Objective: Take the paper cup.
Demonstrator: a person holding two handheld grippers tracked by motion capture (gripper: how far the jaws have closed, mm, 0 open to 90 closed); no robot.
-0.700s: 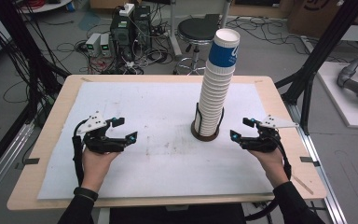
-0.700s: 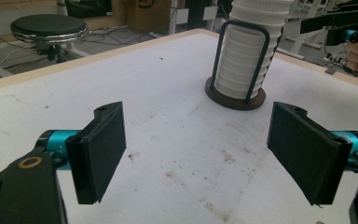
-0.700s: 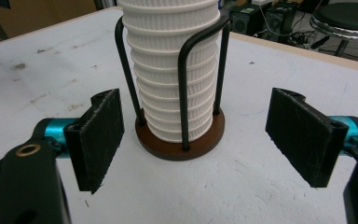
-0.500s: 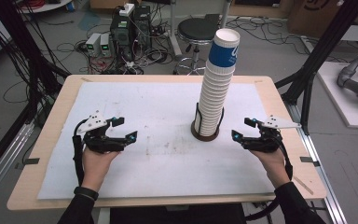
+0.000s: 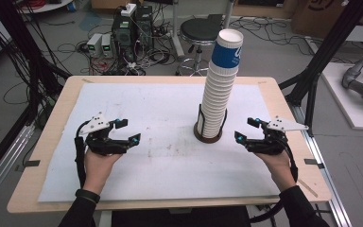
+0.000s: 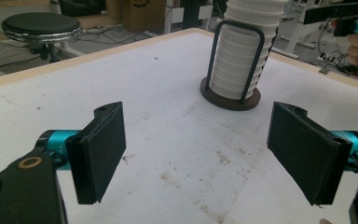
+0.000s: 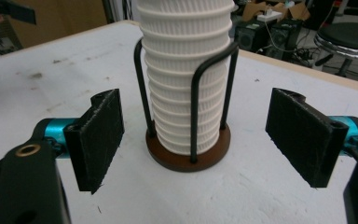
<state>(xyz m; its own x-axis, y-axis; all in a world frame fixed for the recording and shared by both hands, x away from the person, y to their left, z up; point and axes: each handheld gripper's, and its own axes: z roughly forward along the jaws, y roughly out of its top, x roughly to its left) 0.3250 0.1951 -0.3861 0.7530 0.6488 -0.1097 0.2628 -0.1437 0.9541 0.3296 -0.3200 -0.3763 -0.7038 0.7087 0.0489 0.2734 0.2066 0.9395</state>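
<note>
Toward the desk's [image 5: 283, 106] left edge, the left tool [image 5: 125, 132] sits low over the white sheet [image 5: 146, 109], held in the person's left hand [image 5: 99, 163]. Its jaws stand apart, released, with bare sheet between them; the left tool view [image 6: 196, 151] shows the same gap and a few brown stains on the sheet ahead.

Right of the middle, nearer the far edge than the near one, a tall stack of ribbed white cups [image 5: 220, 90] stands upright in a black wire holder [image 5: 208, 135] on a round brown base. The top cup bears a blue band. In the left tool view the stack [image 6: 240, 60] lies ahead and to the right, well apart from the jaws.

Toward the right edge, the right tool [image 5: 246, 130] points at the holder from just beside it, held in the right hand [image 5: 279, 163]. Its jaws are released too. The right tool view [image 7: 196, 140] puts the stack [image 7: 182, 70] and holder [image 7: 191, 154] straight ahead, framed by the two pads; the pads seem to stop short of the base, though the angle makes that hard to judge.

Beyond the far edge, on the floor, are a black stool [image 5: 201, 30] and cabled boxes.
</note>
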